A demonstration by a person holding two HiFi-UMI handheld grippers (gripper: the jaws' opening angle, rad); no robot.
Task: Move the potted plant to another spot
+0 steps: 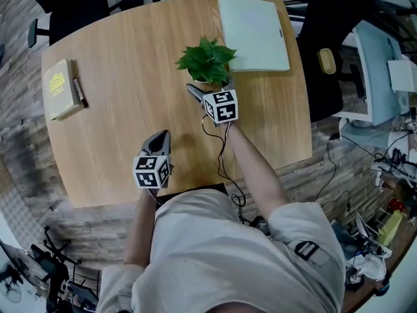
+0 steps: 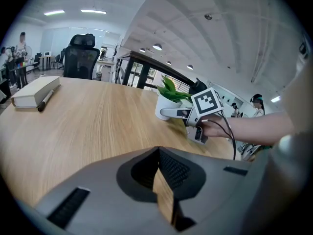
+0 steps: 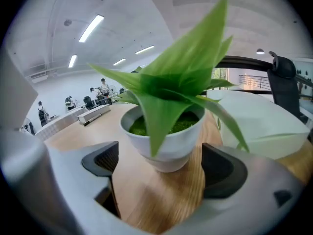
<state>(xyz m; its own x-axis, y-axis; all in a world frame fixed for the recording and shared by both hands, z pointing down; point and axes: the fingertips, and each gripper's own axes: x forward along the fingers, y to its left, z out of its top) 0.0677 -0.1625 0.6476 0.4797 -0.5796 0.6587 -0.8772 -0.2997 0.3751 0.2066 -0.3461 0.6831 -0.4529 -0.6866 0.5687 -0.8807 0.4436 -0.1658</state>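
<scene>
The potted plant (image 1: 207, 60), green leaves in a small white pot, stands on the wooden table (image 1: 130, 57) at centre back. My right gripper (image 1: 210, 87) is open, one jaw on each side of the pot. In the right gripper view the pot (image 3: 166, 141) sits between the two dark pads (image 3: 220, 168) with a little gap on both sides. My left gripper (image 1: 159, 138) rests low near the table's front edge, shut and empty (image 2: 159, 155). From the left gripper view the plant (image 2: 169, 89) and the right gripper's marker cube (image 2: 208, 102) lie ahead to the right.
A tan book (image 1: 60, 87) with a pen (image 1: 79, 91) beside it lies at the table's left end. A pale closed folder (image 1: 253, 32) lies just right of the plant at the back. Black chairs (image 1: 332, 44) stand around the table; cables trail off its front edge.
</scene>
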